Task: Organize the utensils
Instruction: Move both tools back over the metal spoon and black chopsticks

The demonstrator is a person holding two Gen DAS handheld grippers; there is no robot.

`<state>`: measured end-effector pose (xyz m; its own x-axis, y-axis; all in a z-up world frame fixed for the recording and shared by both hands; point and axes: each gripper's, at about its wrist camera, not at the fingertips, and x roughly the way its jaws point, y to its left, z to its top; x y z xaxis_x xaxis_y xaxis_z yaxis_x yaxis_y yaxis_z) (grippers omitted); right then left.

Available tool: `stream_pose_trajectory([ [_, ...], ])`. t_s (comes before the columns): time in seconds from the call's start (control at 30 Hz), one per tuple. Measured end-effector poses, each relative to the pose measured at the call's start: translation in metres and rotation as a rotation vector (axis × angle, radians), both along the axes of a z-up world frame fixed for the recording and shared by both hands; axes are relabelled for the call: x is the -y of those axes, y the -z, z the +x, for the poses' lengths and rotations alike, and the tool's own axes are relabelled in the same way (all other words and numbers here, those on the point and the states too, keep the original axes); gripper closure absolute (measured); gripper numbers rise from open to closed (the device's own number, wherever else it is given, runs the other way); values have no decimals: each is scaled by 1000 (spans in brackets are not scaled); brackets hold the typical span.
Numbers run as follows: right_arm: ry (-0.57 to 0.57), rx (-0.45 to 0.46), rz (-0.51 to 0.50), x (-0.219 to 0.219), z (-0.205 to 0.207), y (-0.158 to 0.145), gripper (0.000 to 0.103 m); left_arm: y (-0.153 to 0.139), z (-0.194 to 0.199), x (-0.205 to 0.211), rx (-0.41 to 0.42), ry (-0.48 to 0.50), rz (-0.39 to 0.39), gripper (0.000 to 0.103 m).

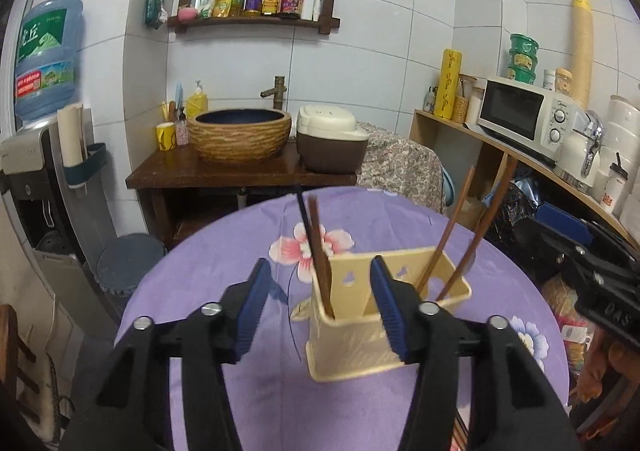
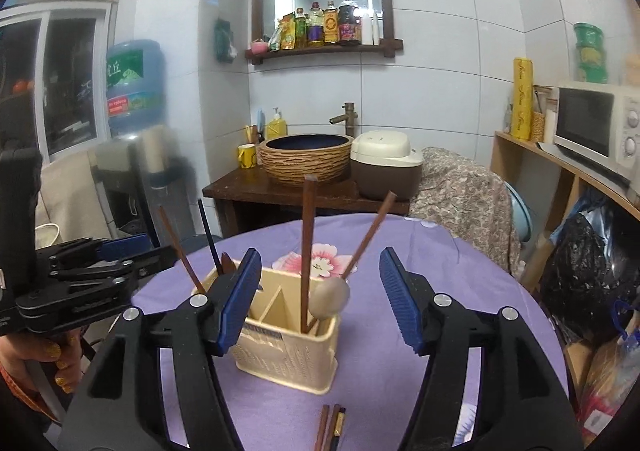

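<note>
A cream utensil holder [image 1: 360,331] with compartments stands on the purple floral tablecloth [image 1: 248,243]. It also shows in the right wrist view [image 2: 288,347]. Its left compartment holds a wooden utensil [image 1: 320,259] and a thin black chopstick [image 1: 302,211]. Its right compartment holds two wooden handles [image 1: 444,247], one a spoon with its bowl [image 2: 331,297] above the rim. My left gripper [image 1: 320,307] is open and empty, just above the holder. My right gripper [image 2: 320,299] is open and empty over the holder. Loose chopsticks [image 2: 330,427] lie on the cloth in front of it.
A wooden stand with a basin [image 1: 240,135] and a rice cooker [image 1: 332,139] is behind the table. A shelf with a microwave [image 1: 520,111] runs along the right. A water dispenser [image 1: 44,63] stands at the left. A covered chair [image 2: 460,195] is at the table's far right.
</note>
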<state>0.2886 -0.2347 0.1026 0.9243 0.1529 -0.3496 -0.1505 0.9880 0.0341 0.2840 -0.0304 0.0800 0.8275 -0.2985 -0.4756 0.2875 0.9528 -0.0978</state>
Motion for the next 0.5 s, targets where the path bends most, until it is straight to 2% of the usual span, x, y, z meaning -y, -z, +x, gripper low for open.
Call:
stream_pose_trajectory([
  [0.13, 20, -74, 0, 10, -17, 25, 39, 27, -20, -9, -77, 15, 29, 42],
  [0.3, 112, -230, -78, 17, -35, 90, 39, 80, -57, 1, -146, 62, 176, 42],
  [0.43, 135, -357, -34, 28, -46, 139, 39, 122, -82, 19, -216, 138, 277, 42],
  [0.5, 141, -389, -5, 32, -53, 154, 39, 134, -86, 24, -238, 152, 309, 42],
])
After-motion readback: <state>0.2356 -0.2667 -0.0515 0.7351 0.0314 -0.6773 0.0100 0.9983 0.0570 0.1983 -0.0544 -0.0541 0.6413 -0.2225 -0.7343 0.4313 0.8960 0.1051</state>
